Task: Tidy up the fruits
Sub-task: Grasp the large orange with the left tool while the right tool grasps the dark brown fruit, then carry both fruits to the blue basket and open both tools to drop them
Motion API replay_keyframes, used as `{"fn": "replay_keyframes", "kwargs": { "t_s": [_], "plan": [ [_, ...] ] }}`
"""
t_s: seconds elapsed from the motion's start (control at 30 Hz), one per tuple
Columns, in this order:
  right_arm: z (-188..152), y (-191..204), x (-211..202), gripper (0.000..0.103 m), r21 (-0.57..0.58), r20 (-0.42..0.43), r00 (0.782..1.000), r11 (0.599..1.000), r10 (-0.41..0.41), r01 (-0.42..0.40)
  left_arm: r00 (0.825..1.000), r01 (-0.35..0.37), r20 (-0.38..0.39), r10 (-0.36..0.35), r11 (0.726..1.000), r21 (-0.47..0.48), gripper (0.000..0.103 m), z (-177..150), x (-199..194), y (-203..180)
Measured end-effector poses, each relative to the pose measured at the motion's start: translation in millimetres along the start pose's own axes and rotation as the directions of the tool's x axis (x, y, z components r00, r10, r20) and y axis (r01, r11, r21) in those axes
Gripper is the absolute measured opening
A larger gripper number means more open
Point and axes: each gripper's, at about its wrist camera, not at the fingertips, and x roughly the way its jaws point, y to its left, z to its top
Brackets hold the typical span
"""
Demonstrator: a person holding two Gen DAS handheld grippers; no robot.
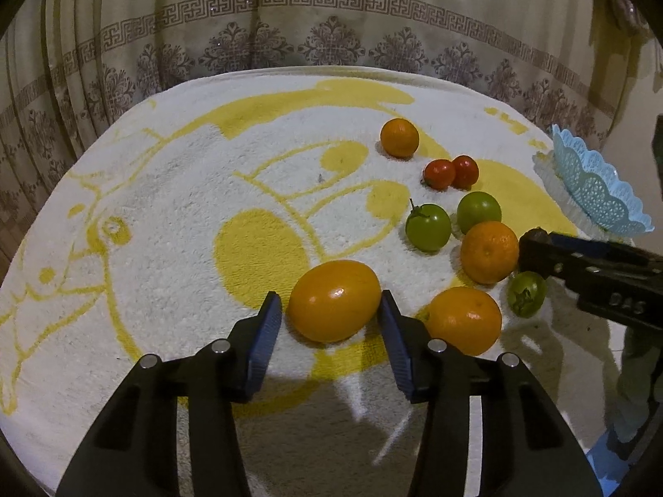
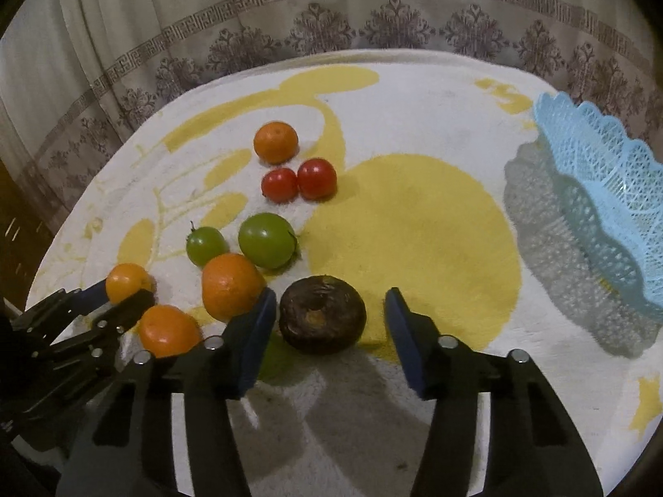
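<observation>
Towel-covered table (image 1: 174,207), left gripper (image 1: 331,310) angled down (fingers seemingly gripping) orange fruit (image 1: 334,300)

The towel (image 1: 174,290) was white with a yellow cartoon pattern, and the basket (image 2: 601,190) was pale blue lattice. Oranges (image 1: 489,252), red tomatoes (image 2: 317,179), green tomatoes (image 2: 267,240) and one dark brown fruit (image 2: 322,318) lay before a beige curtain (image 1: 331,12) with grey ornaments.

White-and-yellow towel (image 1: 174,215), patterned curtain (image 1: 331,20) behind — beige, bordered

Raised letters reading "DAS" are showing on the black body of the right gripper (image 1: 523,244), entering from the scene's right; nothing else is reading as text.
</observation>
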Motion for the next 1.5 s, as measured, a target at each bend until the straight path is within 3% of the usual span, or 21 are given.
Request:
{"fn": "replay_keyframes", "kwargs": {
  "t_s": [0.17, 0.53, 0.8, 1.1, 1.5],
  "plan": [
    [-1, -2, 1, 0.043, 0.013, 0.0, 0.999, 0.999, 0.037, -0.037, 1.0, 0.005, 0.004, -0.005, 1.0, -0.002, 0.046, 0, -1, 0],
    [-3, -9, -30, 0.043, 0.02, 0.083, 0.996, 0.999, 0.043, -0.045, 1.0, -0.012, 0.01, 0.013, 0.999, -0.037, 0.042, 5, -12, 4],
    [2, -36, -65, 0.043, 0.064, 0.167, 0.986, 0.998, 0.019, -0.03, 0.997, -0.032, 0.065, 0.032, 0.999, -0.009, 0.042, 20, -36, -12],
    [8, -89, -107, 0.043, 0.134, 0.255, 0.961, 0.988, -0.107, 0.074, 0.992, 0.017, 0.12, -0.029, 0.995, 0.099, 0.042, 51, -48, -70],
    [-2, -175, -120, 0.043, 0.269, 0.238, 0.934, 0.942, -0.265, 0.199, 0.98, 0.148, 0.095, -0.173, 0.963, 0.223, 0.042, 94, -26, -171]
  ]
}}
